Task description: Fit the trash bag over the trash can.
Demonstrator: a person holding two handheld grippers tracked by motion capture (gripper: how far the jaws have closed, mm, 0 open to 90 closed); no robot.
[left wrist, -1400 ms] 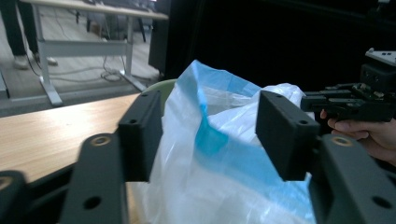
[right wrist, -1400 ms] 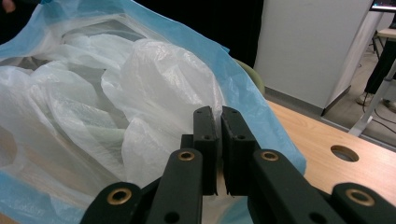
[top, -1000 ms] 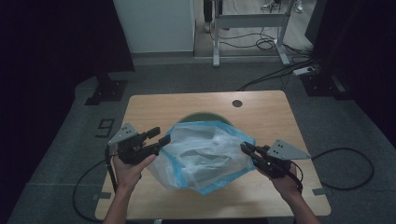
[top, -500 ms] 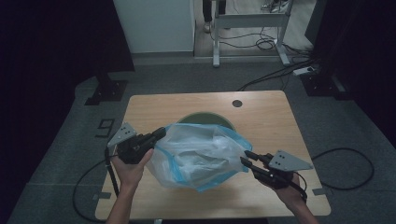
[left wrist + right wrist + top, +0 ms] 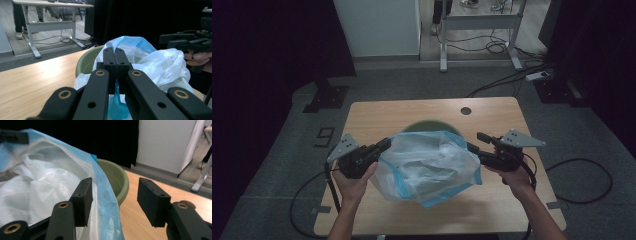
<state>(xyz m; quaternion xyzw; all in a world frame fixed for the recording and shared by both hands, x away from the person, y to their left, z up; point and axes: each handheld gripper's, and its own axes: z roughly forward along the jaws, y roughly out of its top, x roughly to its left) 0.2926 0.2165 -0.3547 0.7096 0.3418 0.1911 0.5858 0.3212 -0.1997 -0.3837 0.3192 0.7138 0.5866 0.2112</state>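
A translucent white plastic bag (image 5: 427,167) with a blue rim hangs open over a green bowl (image 5: 427,126) on the wooden table (image 5: 412,110). My left gripper (image 5: 384,144) is shut on the bag's left rim; in the left gripper view its jaws (image 5: 115,51) pinch blue film in front of the bag (image 5: 160,65) and the bowl (image 5: 86,62). My right gripper (image 5: 477,141) is open at the bag's right rim. In the right gripper view (image 5: 115,185) the bag's (image 5: 37,187) blue edge runs between the jaws, with the bowl (image 5: 115,175) behind.
A round cable hole (image 5: 466,110) sits near the table's far edge. Behind the table stand a metal desk frame (image 5: 477,22) and floor cables (image 5: 512,75). Each gripper's cable trails off the table's side. The right gripper (image 5: 175,41) shows at the right of the left gripper view.
My right gripper dropped away from the bag half a second ago, then rose back to the bag's right rim with its jaws open. The left gripper kept its hold.
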